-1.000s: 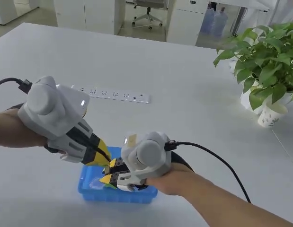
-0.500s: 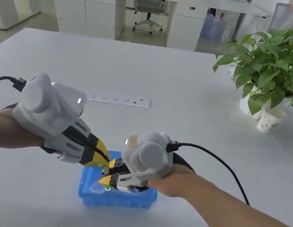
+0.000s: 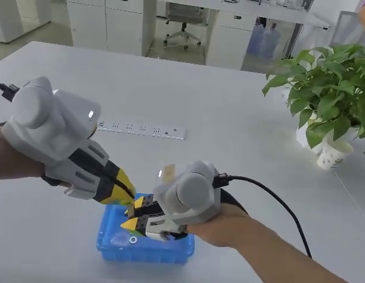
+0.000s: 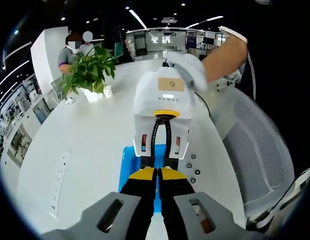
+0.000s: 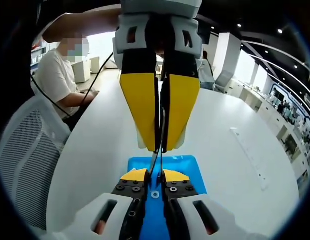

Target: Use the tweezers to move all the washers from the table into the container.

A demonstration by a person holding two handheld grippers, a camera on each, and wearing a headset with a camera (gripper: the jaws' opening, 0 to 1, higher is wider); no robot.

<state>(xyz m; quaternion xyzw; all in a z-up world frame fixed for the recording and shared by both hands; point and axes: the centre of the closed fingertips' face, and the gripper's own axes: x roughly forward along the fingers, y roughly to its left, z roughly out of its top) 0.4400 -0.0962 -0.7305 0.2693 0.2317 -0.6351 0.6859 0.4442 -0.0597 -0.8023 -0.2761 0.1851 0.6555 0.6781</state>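
My left gripper [image 3: 130, 203] reaches down from the left, its yellow jaws shut on thin metal tweezers [image 5: 156, 160]. The tweezers' tip hangs over the blue container [image 3: 147, 250]. My right gripper [image 3: 130, 223] faces it from the right, low over the same container [image 5: 192, 170], with a narrow gap between its jaws. The tweezers' tip sits at that gap. One washer [image 5: 155, 194] lies on the container floor below my right jaws, and the washer [image 3: 133, 240] is also in the head view. Several loose washers [image 4: 191, 167] lie on the table beside the container [image 4: 127, 165].
A white power strip [image 3: 141, 130] lies beyond the grippers. A potted plant [image 3: 329, 88] and a paper cup [image 3: 331, 154] stand at the far right. A black cable [image 3: 270, 197] trails from my right gripper. A seated person [image 5: 57, 75] and a mesh chair [image 5: 24, 150] are beside the table.
The head camera has tilted, so the table sits a little lower in view. Both grippers stay tip to tip over the blue container, and the left one has drawn slightly up and left.
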